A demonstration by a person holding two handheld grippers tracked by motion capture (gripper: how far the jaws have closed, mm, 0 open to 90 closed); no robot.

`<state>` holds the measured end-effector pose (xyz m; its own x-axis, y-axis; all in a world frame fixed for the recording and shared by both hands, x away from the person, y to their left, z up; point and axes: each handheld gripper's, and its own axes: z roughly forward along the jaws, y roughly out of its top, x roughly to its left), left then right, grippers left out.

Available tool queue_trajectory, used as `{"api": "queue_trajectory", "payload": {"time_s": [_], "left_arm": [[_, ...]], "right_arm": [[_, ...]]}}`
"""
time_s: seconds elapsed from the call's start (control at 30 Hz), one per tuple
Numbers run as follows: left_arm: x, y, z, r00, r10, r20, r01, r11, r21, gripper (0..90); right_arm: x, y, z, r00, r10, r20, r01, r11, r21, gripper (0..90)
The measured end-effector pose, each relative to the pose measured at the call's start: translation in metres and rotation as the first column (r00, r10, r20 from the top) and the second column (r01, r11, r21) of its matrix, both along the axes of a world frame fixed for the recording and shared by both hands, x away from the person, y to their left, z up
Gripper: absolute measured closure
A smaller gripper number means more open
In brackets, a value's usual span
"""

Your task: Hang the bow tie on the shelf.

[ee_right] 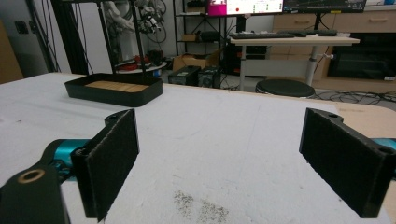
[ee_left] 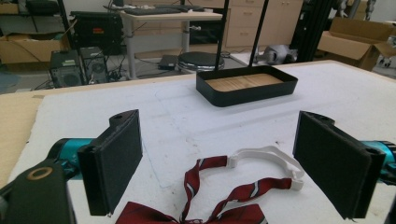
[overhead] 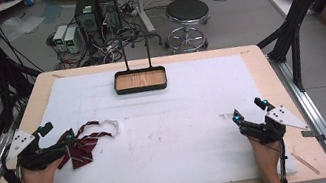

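Burgundy striped bow tie (overhead: 84, 145) with a white strap lies on the white-padded bench (overhead: 169, 136) at its left side, between the spread pads of the left tongs (overhead: 59, 132), untouched. Right tongs (overhead: 248, 109) rest released near the bench's right edge, well apart from the black wooden-floored tray (overhead: 141, 80).

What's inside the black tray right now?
The tray holds nothing loose: just its bare wooden floor. The near wall hides a thin strip of that floor in both gripper views. The bow tie lies outside it.
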<state>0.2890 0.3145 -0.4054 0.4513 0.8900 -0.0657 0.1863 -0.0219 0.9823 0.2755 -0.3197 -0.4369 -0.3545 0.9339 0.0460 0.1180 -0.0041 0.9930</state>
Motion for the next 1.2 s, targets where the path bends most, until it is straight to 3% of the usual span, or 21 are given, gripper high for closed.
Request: {"api": "queue_trajectory", "payload": {"time_s": [0.47,0.87,1.0,1.2], "left_arm": [[0.000,0.002,-0.001,1.0000,0.003,-0.004,-0.003,1.0000,-0.007,16.0],[0.004,0.004,-0.005,0.9994,0.019,-0.027,-0.018,0.9995,0.024,18.9],[0.007,0.007,-0.008,0.9985,0.032,-0.044,-0.031,0.9988,0.038,19.5],[0.013,0.008,-0.014,0.9937,0.045,-0.103,-0.037,0.9964,0.076,23.2]], "right_arm": [[0.000,0.001,0.000,1.0000,0.003,-0.007,-0.003,1.000,-0.003,11.0],[0.000,0.001,0.000,0.9999,0.009,-0.008,-0.009,1.000,-0.005,11.0],[0.000,0.001,0.000,0.9999,0.010,-0.010,-0.010,1.000,-0.001,11.1],[0.001,0.001,0.000,0.9999,0.007,-0.008,-0.007,1.000,-0.002,11.0]]}}
